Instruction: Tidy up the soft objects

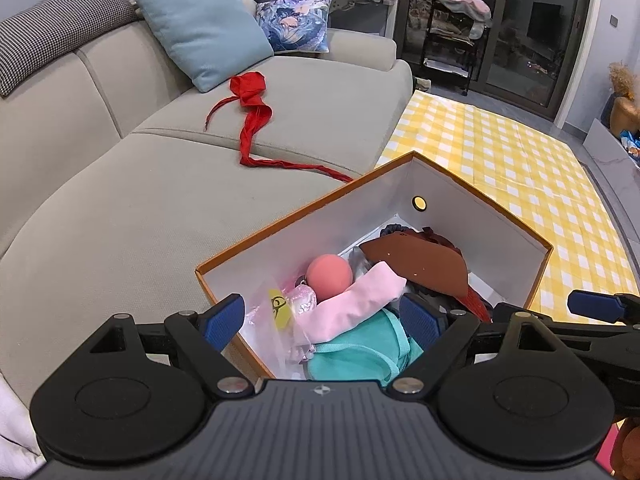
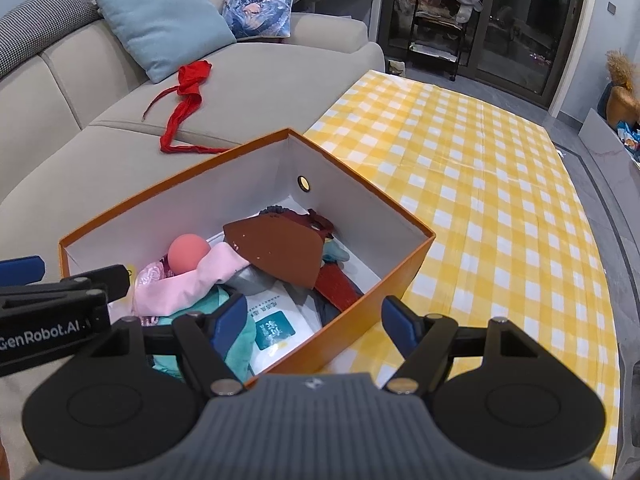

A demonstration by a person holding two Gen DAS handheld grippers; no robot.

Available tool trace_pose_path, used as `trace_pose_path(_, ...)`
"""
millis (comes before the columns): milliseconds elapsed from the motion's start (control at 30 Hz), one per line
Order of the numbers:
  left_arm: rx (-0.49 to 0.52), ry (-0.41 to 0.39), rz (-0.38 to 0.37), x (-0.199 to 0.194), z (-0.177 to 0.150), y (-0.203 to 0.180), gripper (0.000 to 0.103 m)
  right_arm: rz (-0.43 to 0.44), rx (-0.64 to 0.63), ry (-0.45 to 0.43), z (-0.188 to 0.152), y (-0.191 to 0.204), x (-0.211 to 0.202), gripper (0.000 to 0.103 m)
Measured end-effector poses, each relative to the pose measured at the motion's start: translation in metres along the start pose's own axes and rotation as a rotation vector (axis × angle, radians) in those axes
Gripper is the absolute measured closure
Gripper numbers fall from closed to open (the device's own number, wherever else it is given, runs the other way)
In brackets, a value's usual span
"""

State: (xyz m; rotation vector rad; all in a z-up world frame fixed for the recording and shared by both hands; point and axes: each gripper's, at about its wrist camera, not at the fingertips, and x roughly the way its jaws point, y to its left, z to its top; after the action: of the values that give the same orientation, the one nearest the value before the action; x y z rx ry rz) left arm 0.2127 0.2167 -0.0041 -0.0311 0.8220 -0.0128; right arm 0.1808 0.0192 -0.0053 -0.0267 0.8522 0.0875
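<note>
An orange box (image 2: 372, 280) with a white interior sits at the near edge of a grey sofa (image 1: 120, 208), one corner pointing away and a round hole (image 2: 303, 183) in its far right wall. Inside the box lie the soft objects: a pink ball (image 2: 188, 254) at the left, a pink cloth (image 2: 192, 284) draped just below and touching it, a teal cloth (image 1: 360, 350) at the near side, a brown felt piece (image 2: 280, 252) across the middle, and a white packet (image 2: 276, 324) on the box floor. One soft object is outside the box: a red cloth (image 1: 254, 108) lies stretched on the sofa seat, well beyond the box, near a light blue cushion (image 1: 200, 28). A printed cushion (image 1: 294, 24) stands further back. To the right of the sofa, a yellow checked mat (image 2: 480, 200) covers the floor. The left hand-held gripper (image 1: 320, 318) hovers over the near left part of the box with its jaws spread apart; its left finger is outside the box wall, its right finger is above the teal cloth, and nothing is clamped. The right hand-held gripper (image 2: 314, 320) hovers over the near right corner of the box with its jaws also spread wide; its left finger is above the box contents, its right finger is outside the box wall over the mat, and it grips nothing.
</note>
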Motion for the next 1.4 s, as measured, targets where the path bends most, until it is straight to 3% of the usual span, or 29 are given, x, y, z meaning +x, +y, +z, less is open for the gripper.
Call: trace_pose_path(1400, 0.009, 0.001, -0.021, 0.0021, -0.0002, -0.0037, 0.001, -0.011, 0.001, 0.004, -0.0006, -0.0046, 0.0047, 0.03)
